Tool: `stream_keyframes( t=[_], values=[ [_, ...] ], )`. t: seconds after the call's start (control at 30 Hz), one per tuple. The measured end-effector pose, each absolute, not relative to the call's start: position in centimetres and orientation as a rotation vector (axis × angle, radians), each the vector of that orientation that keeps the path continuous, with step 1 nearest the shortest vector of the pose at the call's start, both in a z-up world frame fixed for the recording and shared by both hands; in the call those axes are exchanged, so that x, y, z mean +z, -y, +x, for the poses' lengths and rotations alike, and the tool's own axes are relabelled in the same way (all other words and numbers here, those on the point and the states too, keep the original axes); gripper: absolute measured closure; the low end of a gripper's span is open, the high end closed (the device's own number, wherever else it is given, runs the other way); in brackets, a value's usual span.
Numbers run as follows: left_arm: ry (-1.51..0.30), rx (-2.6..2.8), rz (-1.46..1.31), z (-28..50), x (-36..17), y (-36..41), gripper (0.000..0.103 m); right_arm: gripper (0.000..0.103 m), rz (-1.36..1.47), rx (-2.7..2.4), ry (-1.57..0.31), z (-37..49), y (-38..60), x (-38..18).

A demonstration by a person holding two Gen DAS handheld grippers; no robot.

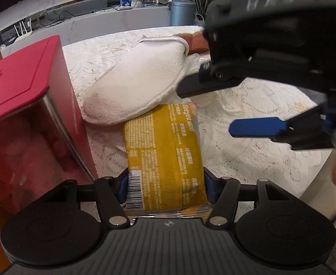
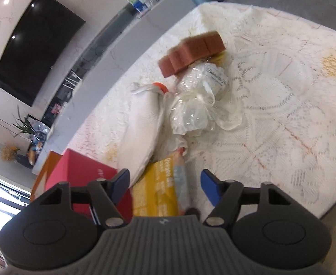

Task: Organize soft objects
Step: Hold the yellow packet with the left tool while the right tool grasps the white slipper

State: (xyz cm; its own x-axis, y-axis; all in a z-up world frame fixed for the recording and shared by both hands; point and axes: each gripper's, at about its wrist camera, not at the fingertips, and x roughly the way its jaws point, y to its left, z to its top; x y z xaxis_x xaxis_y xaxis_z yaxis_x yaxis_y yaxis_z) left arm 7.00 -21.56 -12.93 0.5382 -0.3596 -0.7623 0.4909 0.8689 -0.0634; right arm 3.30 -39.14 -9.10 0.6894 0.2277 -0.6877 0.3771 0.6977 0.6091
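Left tool [image 1: 165, 189] is clamped on the near end of the yellow pack [image 1: 165, 153]: both blue pads press its two long sides, barcode end nearest the camera. The pack's long axis runs along the tool's fingers, straight away from the left wrist camera toward the far edge of the surface [image 1: 248, 137], which is covered by a white lace cloth. The pack's far end is tucked under the low end of the white pillow [image 1: 136, 84]. The pillow lies slantwise, long axis running from beside the red box [image 1: 28, 96] up toward the far right; its far tip meets the brown sponge [image 1: 197, 41]. The red box stands at the left edge of the surface, just beside the pack. Right tool [image 2: 165, 184] has its jaws apart, clamped on nothing; in the right wrist view the yellow pack [image 2: 158, 194] sits between its blue pads with a clear gap on the right side. Farther across the surface, the brown sponge [image 2: 191, 53] leans on a clear-wrapped white bundle [image 2: 195, 105], next to the white pillow [image 2: 142, 133].
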Motion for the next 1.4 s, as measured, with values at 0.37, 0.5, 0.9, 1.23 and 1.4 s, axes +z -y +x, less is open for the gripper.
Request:
stream_keyframes(
  t=[0.37,0.5,0.9,1.23,1.4],
  values=[
    [-0.831,-0.511,0.179,6.0,-13.1,21.2,0.034,0.084,1.038,0.068,-0.779,7.0,42.2,-11.5],
    [-0.828,-0.508,0.183,6.5,-13.2,21.1,0.032,0.091,1.053,0.096,-0.793,8.4,42.1,-12.2],
    [-0.826,-0.505,0.195,6.2,-13.1,21.3,0.033,0.101,0.824,0.007,-0.621,0.6,41.5,-5.6],
    [-0.804,-0.486,0.225,6.0,-13.4,22.1,0.028,0.097,0.997,0.04,-0.675,-1.6,44.3,-9.1],
    [-0.787,-0.48,0.239,5.6,-13.5,22.6,0.028,0.093,1.09,0.178,-0.631,0.0,44.4,-10.2]
  ],
)
